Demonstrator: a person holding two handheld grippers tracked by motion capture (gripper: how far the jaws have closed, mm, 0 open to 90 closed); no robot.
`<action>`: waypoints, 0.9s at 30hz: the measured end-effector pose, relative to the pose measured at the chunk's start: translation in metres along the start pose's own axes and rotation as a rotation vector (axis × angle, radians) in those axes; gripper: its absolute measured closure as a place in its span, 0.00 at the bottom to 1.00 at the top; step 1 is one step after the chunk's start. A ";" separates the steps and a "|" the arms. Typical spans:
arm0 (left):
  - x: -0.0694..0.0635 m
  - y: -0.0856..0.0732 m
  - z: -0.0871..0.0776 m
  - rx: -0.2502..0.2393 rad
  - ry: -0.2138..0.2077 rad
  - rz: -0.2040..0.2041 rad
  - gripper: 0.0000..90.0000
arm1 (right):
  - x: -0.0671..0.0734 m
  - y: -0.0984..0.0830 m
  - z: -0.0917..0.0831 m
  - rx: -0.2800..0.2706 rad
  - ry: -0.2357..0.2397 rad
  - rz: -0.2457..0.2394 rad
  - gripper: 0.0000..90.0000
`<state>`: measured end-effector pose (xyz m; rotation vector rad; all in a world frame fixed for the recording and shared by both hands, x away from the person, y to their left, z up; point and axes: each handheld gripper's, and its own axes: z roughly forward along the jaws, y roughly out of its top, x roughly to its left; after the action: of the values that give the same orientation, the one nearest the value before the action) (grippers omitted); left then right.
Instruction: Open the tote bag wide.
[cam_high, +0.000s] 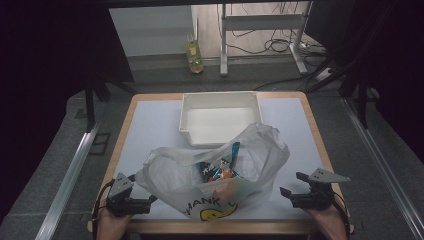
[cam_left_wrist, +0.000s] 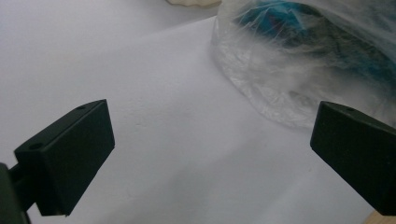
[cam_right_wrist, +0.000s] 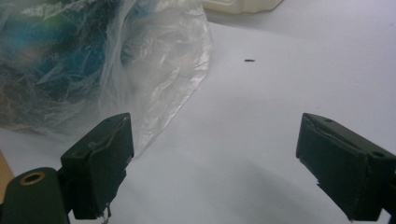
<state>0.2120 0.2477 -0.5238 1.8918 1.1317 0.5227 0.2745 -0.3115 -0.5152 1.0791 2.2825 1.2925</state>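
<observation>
A clear plastic bag (cam_high: 215, 175) sits in the middle of the near half of the table (cam_high: 150, 120), slumped open with its mouth turned up and back toward a white tray (cam_high: 220, 117) that stands just behind it. Inside the bag I can make out snack packets (cam_high: 222, 170), blue and orange, lying loose at the bottom. The bag's rear fold leans against the tray's near wall, which would make sense if the packets are meant to go from one to the other, though that is my guess.

The 2 grippers flank the bag, 1 on each side, low over the table near its front edge. The left gripper (cam_high: 142, 202) is right by the bag's left flank; seen along its own jaws, they stand wide apart with nothing but bare white tabletop between them, and the bag (cam_left_wrist: 299, 70) bulges just ahead and to the right. The right gripper (cam_high: 292, 185) stands a little off the bag's right side, its jaws also spread wide and empty, with the thin edge of the bag (cam_right_wrist: 154, 79) lying on the table just beyond its left jaw.

Both point inward at the bag, so it looks as though they are poised to take hold of the plastic from either side, perhaps to open it or steady it. Neither has a grip on it yet.
</observation>
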 end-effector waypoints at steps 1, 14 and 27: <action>-0.001 0.000 0.000 0.002 0.001 0.007 0.00 | 0.000 0.000 0.000 0.003 0.001 0.000 0.13; -0.003 0.000 0.006 0.060 -0.032 -0.002 0.00 | 0.003 0.001 0.000 -0.005 0.010 0.001 0.12; -0.001 0.001 0.000 0.043 -0.050 -0.034 0.03 | 0.005 0.002 0.001 0.016 0.003 0.010 0.12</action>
<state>0.2123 0.2466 -0.5226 1.9092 1.1486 0.4332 0.2725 -0.3070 -0.5135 1.0965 2.2959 1.2823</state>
